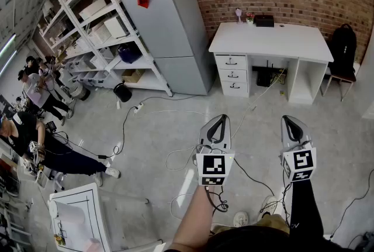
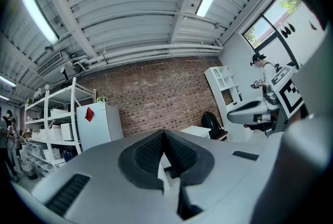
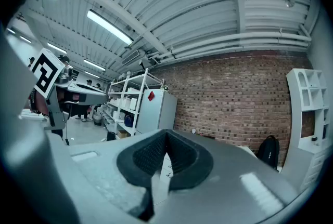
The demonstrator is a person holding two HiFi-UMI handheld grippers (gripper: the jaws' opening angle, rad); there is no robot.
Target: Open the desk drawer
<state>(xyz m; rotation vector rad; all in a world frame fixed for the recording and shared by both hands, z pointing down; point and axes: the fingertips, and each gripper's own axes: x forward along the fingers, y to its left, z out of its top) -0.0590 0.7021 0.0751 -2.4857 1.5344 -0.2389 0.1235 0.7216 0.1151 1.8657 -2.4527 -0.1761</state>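
Note:
A white desk (image 1: 270,39) stands against the brick wall, far ahead of me. Three drawers (image 1: 231,75) with dark handles are stacked under its left end, all pushed in. My left gripper (image 1: 218,120) and right gripper (image 1: 289,121) hover side by side over the floor, well short of the desk, pointing toward it. Both are shut with their pads pressed together and nothing between them. In the left gripper view the left gripper (image 2: 164,133) hides most of the desk. The drawers (image 3: 165,168) show just past the right gripper (image 3: 167,134) in its own view.
A grey fridge (image 1: 169,28) and white shelving (image 1: 99,28) stand left of the desk. A black backpack (image 1: 343,46) rests on a chair at the right. Cables (image 1: 175,157) trail over the concrete floor. People (image 1: 35,87) are at the far left, and a white table (image 1: 79,218) is near me.

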